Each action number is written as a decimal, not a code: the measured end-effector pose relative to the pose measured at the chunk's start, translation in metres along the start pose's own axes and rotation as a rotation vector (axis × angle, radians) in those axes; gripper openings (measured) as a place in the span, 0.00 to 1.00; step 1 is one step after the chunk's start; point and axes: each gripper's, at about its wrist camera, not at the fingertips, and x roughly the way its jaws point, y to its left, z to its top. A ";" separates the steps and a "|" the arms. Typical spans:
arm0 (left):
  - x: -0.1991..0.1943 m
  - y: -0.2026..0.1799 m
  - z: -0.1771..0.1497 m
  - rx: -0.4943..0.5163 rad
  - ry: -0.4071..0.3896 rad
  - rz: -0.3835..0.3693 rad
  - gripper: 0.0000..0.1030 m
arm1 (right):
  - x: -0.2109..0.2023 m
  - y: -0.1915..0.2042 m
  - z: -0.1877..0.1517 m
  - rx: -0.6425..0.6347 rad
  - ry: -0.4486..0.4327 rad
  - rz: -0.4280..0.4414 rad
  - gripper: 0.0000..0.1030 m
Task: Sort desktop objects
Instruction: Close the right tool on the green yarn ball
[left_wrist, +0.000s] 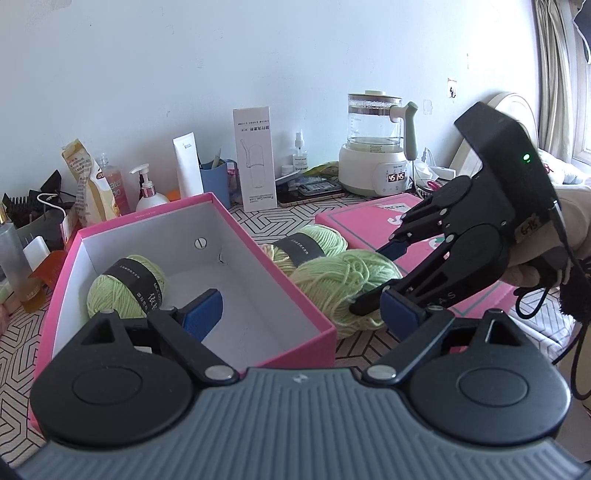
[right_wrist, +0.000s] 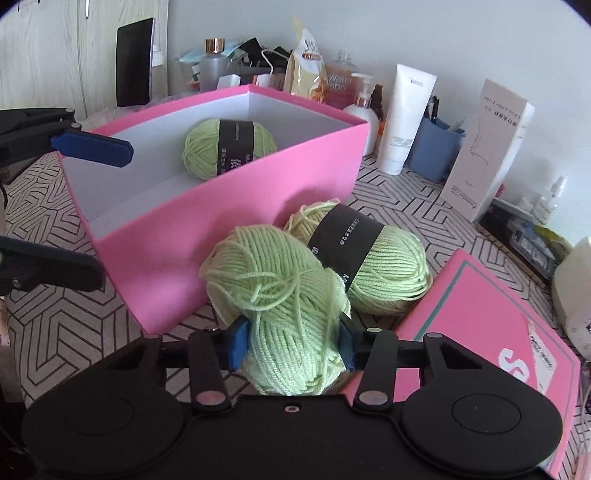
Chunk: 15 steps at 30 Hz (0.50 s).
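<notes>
On a patterned desk (right_wrist: 399, 199), the right gripper (right_wrist: 291, 343) has its jaws closed around a loose yarn ball (right_wrist: 280, 295), seemingly bound for the pink box (right_wrist: 221, 221); the left gripper (left_wrist: 295, 314) hovers, jaws wide.

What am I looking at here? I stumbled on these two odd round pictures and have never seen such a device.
A person holds a two-finger gripper in each hand, and each carries a wide-angle camera looking along its fingers. In the left gripper's picture its fingers stand open over a pink box that holds one banded green yarn ball. In the right gripper's picture its fingers seem to press a loose yarn ball on the patterned table. Another banded ball lies behind, the pink lid beside, and bottles and a kettle stand along the wall.
</notes>
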 end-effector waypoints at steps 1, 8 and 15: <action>-0.002 0.000 -0.001 -0.002 -0.003 -0.003 0.90 | -0.005 0.003 0.001 0.000 -0.007 -0.006 0.51; -0.015 0.004 -0.003 -0.008 -0.021 -0.036 0.90 | -0.047 0.027 0.011 -0.033 -0.085 -0.070 0.50; -0.017 0.009 0.003 0.005 -0.036 -0.047 0.90 | -0.084 0.048 0.026 -0.071 -0.155 -0.119 0.47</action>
